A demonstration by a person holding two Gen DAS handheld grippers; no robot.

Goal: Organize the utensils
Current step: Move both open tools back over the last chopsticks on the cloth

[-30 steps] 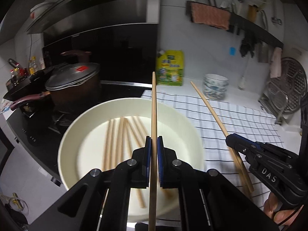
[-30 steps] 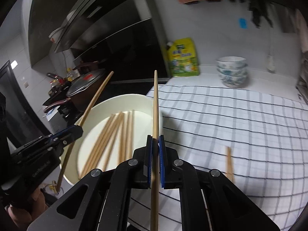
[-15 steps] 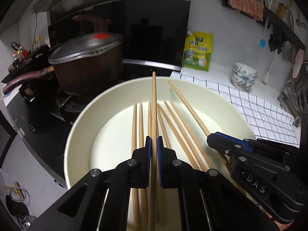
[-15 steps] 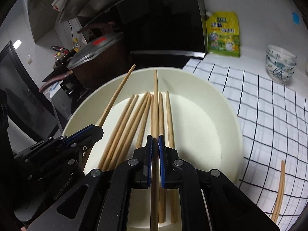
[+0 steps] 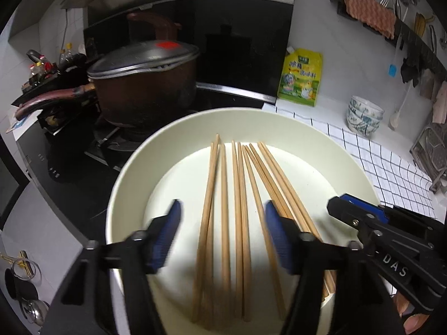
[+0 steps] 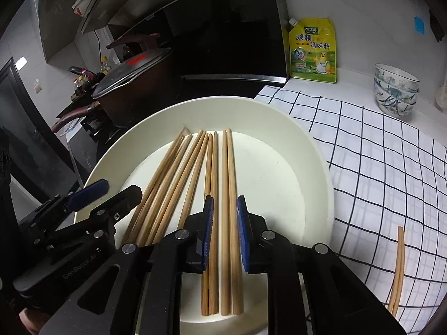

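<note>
A cream round plate holds several wooden chopsticks lying side by side. My left gripper hovers low over them, its jaws opening wide. The sticks lie loose below the gap and nothing is pressed. My right gripper is also over the plate, its jaws opening a little, and the blue pads stand clear of the two sticks beneath. Each gripper shows in the other's view: the right gripper at the plate's right, the left gripper at its left. Two more chopsticks lie on the checked cloth.
A dark lidded pot sits on the black stove behind the plate. A yellow seasoning pouch leans on the wall. Stacked patterned bowls stand at the far right, beyond the checked cloth.
Both grippers came forward and down over the plate, each shut on one chopstick. Now both have parted their jaws, and those chopsticks lie in the plate with the others.
</note>
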